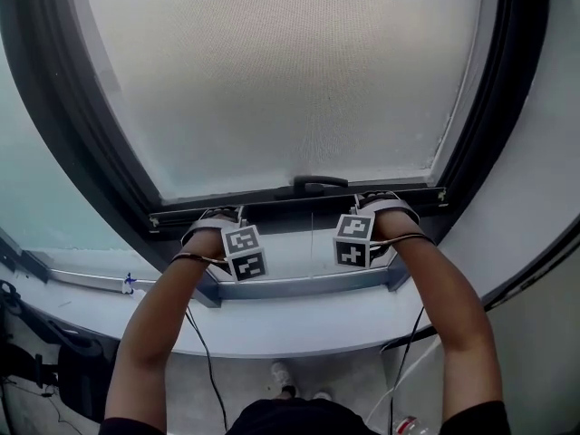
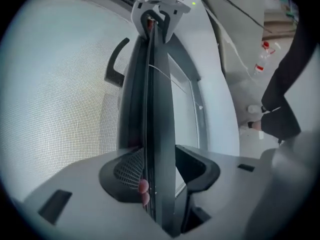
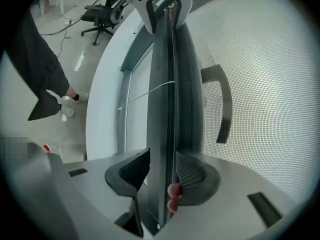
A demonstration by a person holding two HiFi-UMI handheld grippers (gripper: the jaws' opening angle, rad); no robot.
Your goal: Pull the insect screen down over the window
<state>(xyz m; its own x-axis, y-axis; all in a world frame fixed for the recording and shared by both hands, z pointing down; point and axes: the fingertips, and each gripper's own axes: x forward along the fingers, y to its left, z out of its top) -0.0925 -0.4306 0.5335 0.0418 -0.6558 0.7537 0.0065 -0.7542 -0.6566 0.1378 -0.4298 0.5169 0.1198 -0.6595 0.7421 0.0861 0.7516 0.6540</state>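
Grey mesh of the insect screen (image 1: 281,80) fills the window (image 1: 509,107) — left gripper (image 2: 160,180) and right gripper (image 3: 161,178) each have fingers clamped on its dark bottom bar (image 1: 276,208).

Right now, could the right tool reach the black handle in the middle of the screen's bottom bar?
Probably yes. The handle sits close beside the right tool, and the bottom bar between them is bare. But the tool is clamped on that bar, so it must let go first.
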